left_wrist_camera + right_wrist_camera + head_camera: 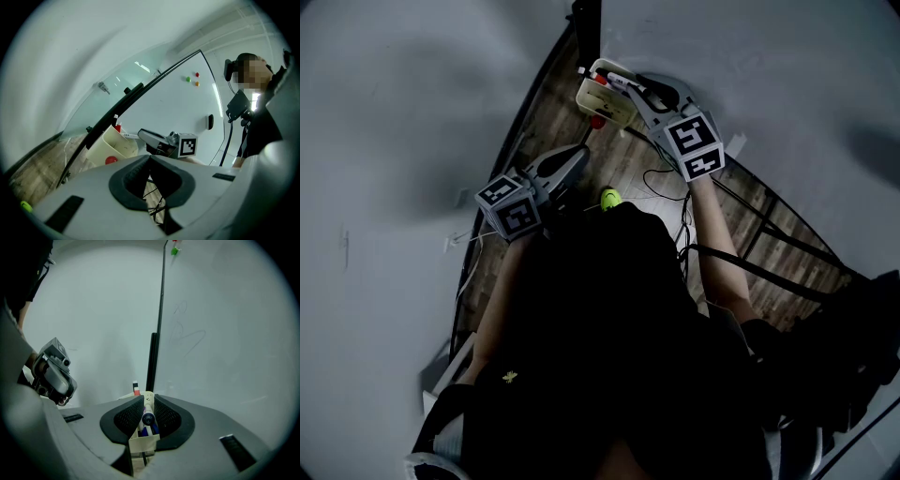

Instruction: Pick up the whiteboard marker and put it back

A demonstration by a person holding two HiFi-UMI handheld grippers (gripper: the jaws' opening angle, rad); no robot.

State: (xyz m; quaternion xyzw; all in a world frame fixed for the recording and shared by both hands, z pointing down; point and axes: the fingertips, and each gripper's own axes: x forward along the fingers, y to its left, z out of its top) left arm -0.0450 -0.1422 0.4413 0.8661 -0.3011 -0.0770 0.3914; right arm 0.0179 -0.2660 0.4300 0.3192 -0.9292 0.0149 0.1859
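Our right gripper (148,404) clamps the white, dark-capped whiteboard marker (148,418) directly above the cream plastic holder (143,442), lined up for dropping in. Our left gripper (150,158), jaws together and empty, hangs near the holder.

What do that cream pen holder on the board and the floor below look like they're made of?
The pen holder looks like moulded plastic: smooth cream walls, rounded corners, soft sheen. The floor looks like wood planks or wood-print laminate: brown grain in long strips; which of the two, the pictures cannot settle.
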